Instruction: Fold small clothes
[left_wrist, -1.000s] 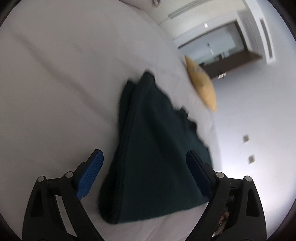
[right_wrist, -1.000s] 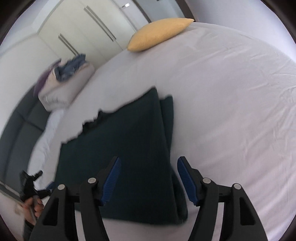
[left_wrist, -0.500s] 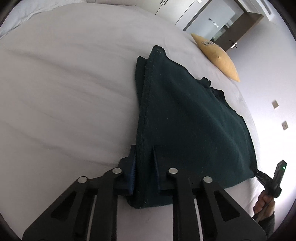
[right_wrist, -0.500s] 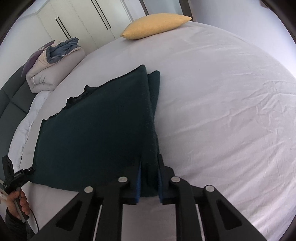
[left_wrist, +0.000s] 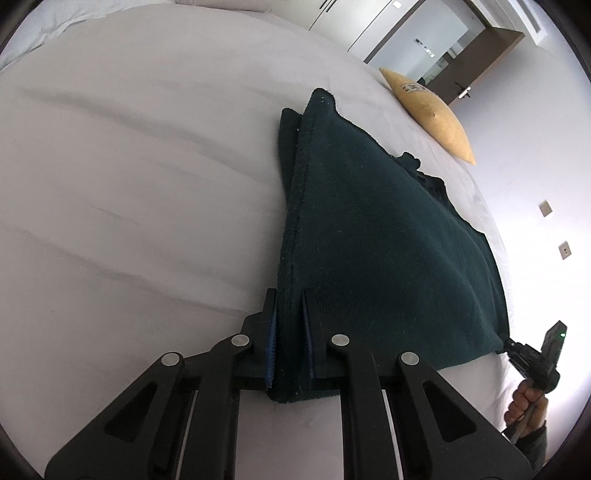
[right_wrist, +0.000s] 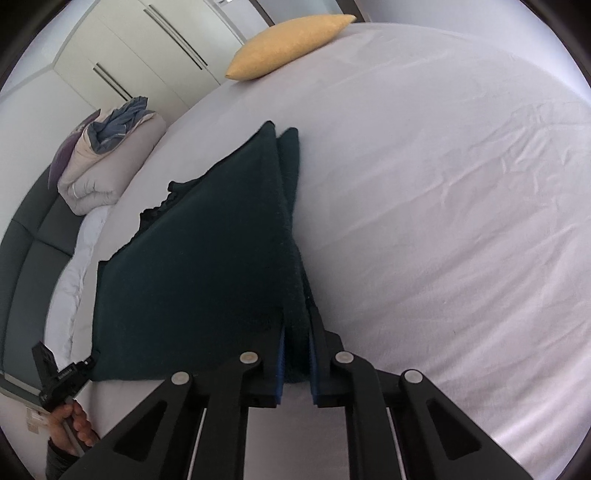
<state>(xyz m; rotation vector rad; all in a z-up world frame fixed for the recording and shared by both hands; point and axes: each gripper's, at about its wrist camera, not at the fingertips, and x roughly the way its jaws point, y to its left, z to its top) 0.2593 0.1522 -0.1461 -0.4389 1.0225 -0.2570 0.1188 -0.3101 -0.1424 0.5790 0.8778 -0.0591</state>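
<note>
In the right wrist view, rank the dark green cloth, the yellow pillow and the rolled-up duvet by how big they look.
1. Dark green cloth, though nearest the camera.
2. Duvet and yellow pillow: too alike to rank.

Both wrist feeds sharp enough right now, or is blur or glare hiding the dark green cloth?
Left wrist view: sharp, dark green cloth weave readable, wall at right washed out. Right wrist view: sharp, cloth nearly black, fisheye bends the white bed.

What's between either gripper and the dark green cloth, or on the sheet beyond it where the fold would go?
Nothing visible. The left gripper and the right gripper are each shut on a near corner of the dark green cloth. The white sheet beyond is bare; the yellow pillow lies at the far edge.
</note>
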